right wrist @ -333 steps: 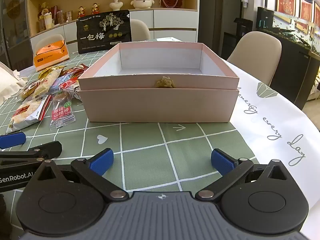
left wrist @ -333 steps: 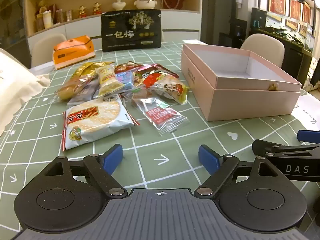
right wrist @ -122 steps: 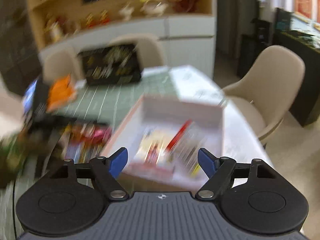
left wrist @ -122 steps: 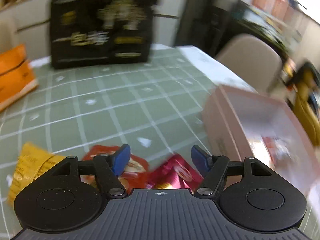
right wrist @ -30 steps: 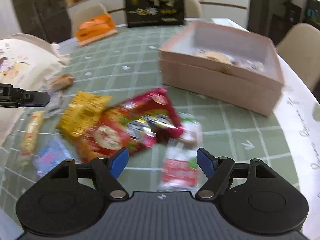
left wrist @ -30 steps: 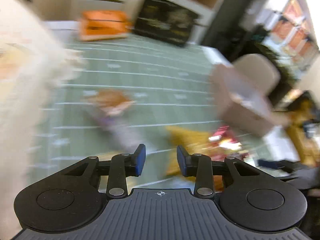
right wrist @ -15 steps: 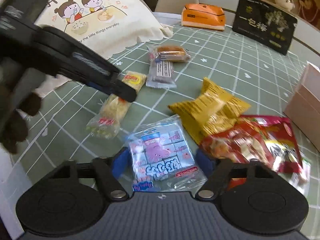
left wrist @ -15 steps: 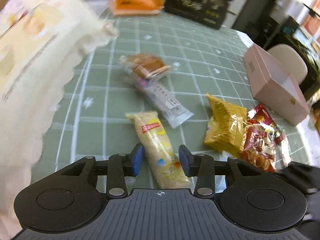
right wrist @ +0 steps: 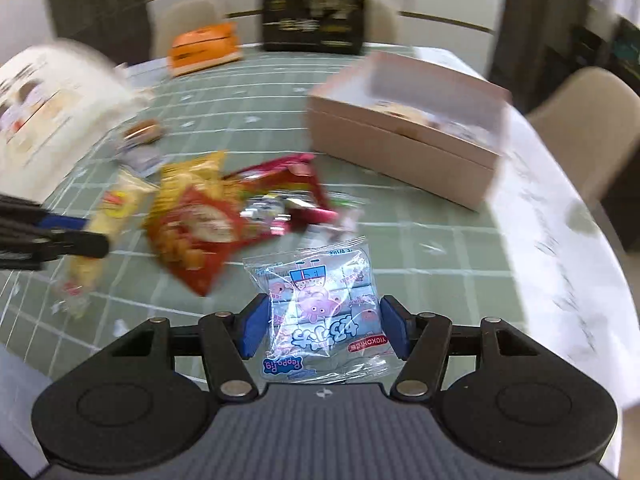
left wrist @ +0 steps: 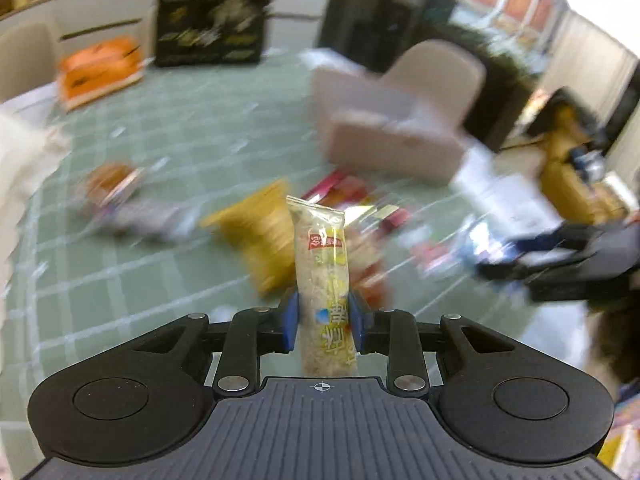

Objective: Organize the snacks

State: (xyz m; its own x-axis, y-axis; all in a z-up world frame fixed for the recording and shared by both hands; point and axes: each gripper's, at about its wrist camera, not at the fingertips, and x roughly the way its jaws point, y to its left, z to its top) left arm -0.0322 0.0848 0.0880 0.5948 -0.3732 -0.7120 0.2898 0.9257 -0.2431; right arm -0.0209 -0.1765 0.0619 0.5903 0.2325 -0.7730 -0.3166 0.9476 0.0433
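Observation:
My left gripper (left wrist: 323,322) is shut on a long yellow-and-clear snack stick pack (left wrist: 323,276) and holds it above the green checked table. In the right wrist view the same pack (right wrist: 108,216) shows at the left in that gripper. My right gripper (right wrist: 323,330) is shut on a clear Peppa Pig snack pack (right wrist: 324,312), lifted off the table. The open pink box (right wrist: 404,136) stands at the far right with some snacks inside; it also shows blurred in the left wrist view (left wrist: 392,140).
Loose snacks lie mid-table: a yellow bag (right wrist: 192,176), a red bag (right wrist: 196,232), a pink-red bag (right wrist: 288,188), a small cake pack (right wrist: 144,130). An orange box (right wrist: 204,48) and a black bag (right wrist: 312,18) stand at the back. A white cloth bag (right wrist: 48,104) is left.
Both grippers have closed on their packs and lifted them off the table. Both views have swung to the right, toward the pink box.

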